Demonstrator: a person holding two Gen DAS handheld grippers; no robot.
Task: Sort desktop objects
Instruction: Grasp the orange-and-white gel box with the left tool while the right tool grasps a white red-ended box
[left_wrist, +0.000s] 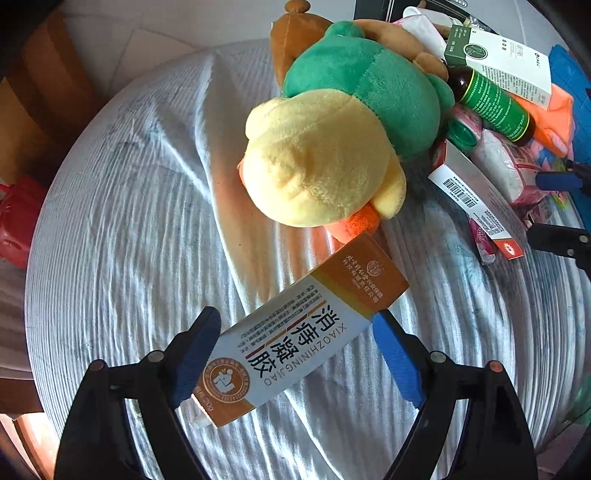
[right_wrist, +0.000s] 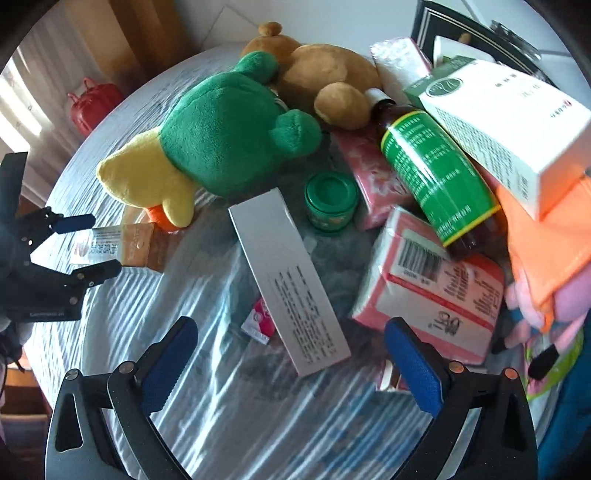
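- Our left gripper (left_wrist: 295, 354) has its jaws spread around the orange-and-white medicine box (left_wrist: 295, 332); the blue pads flank its long sides, and we cannot tell for sure whether they touch it. The box lies flat on the white cloth (left_wrist: 129, 229).
- Our right gripper (right_wrist: 291, 365) also stands wide, pinching nothing, poised over the grey carton (right_wrist: 288, 280), which lies flat between the fingers but clear of them.
- Just beyond the orange-and-white box rests the yellow-and-green plush (left_wrist: 332, 147), with a brown plush bear (right_wrist: 325, 77) behind it.
- Farther out sit a small green jar (right_wrist: 331, 203), a green-labelled bottle (right_wrist: 436, 173), a white-and-green box (right_wrist: 509, 129), pink tissue packs (right_wrist: 432, 288) and an orange cloth (right_wrist: 546, 251), all heaped together.
- We judge the sorting barely begun: no separate groups show, and nearly everything lies mixed in one pile.
- What we see left to do: grip both boxes, then work through the heap.
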